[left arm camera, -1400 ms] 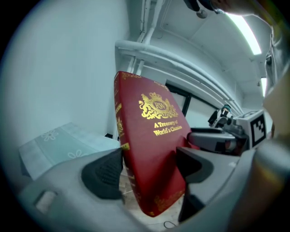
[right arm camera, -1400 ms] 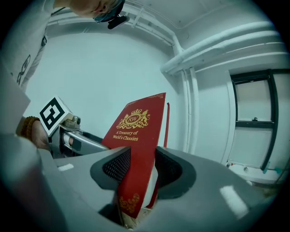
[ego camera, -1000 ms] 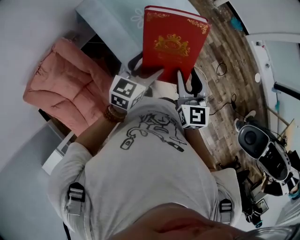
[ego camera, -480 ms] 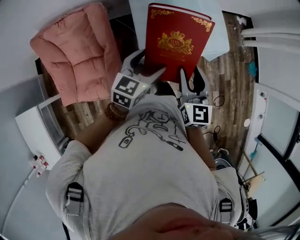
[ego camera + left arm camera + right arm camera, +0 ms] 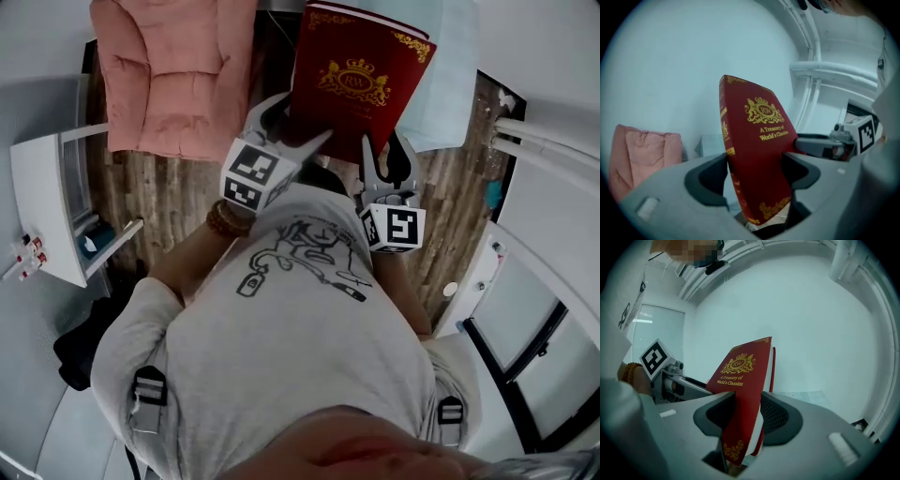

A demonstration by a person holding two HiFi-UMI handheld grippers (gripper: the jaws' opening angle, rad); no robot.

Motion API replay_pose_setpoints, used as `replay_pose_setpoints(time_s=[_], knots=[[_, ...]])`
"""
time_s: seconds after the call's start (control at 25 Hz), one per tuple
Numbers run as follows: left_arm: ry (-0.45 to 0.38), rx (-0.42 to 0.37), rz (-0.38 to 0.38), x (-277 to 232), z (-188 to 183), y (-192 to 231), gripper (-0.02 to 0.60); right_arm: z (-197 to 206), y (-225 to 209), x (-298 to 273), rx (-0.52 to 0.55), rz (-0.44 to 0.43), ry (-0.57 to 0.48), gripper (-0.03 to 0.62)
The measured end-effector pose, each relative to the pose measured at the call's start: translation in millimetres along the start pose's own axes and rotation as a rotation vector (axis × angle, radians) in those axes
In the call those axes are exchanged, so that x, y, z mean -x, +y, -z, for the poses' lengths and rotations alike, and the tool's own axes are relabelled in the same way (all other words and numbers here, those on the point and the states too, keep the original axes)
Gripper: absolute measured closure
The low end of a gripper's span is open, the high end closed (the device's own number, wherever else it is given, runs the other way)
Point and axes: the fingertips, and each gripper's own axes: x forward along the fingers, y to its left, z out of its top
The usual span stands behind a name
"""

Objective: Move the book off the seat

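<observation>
In the head view the book (image 5: 361, 80) is held in the air in front of the person, red cover up, its long axis running away from the body. It is clear of the pink seat (image 5: 173, 75), which lies at the upper left with a strip of wooden floor (image 5: 159, 202) between the two. The left gripper (image 5: 295, 131) grips the book at its near left corner and the right gripper (image 5: 382, 155) grips the near edge further right. The book's far right corner overlaps a pale blue surface (image 5: 455, 89), which lies on the right gripper's side, so that hand is the nearer one to it. If the book is to go there, the move is probably away from the seat and to the right, leading with the far end.

In the left gripper view the book (image 5: 757, 154) stands tilted between the jaws of the left gripper (image 5: 757, 173). They are spread wide and clamped on it, one pad at the spine, the other on the cover. The seat (image 5: 640, 154) shows low at the left, and the right gripper (image 5: 834, 145) is at the right.

In the right gripper view the right gripper (image 5: 745, 416) has its jaws closer together, pinching the book (image 5: 743, 390) across its thickness, cover and pages between the pads. The left gripper (image 5: 670, 380) shows at the left.
</observation>
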Motion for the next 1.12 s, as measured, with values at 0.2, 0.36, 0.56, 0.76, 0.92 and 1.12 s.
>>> replay_pose_setpoints(time_s=[0.2,0.36,0.56,0.76,0.92,1.12], knots=[[-0.014,0.026,-0.046,-2.6,4.5,-1.7,0.221,5.0,-5.0,-2.6,0.009,-0.050,0.012,0.424],[-0.017,0.025,-0.057,-4.2,6.1,-0.5,0.221,7.3,-6.5,-4.4,0.005,-0.066,0.013,0.424],[-0.003,0.028,-0.036,-10.1,14.8,2.7,0.221,20.2,-8.4,-7.4,-0.019,-0.063,0.036,0.424],[-0.002,0.023,-0.035,-19.5,16.0,9.0,0.221,27.9,-13.4,-14.6,-0.021,-0.047,0.043,0.424],[0.004,0.055,-0.027,-32.9,30.4,12.0,0.222,44.2,-21.7,-21.0,-0.033,-0.041,0.052,0.424],[0.020,0.080,-0.021,-59.0,50.6,28.9,0.222,68.2,-33.8,-42.9,-0.050,-0.017,0.061,0.424]])
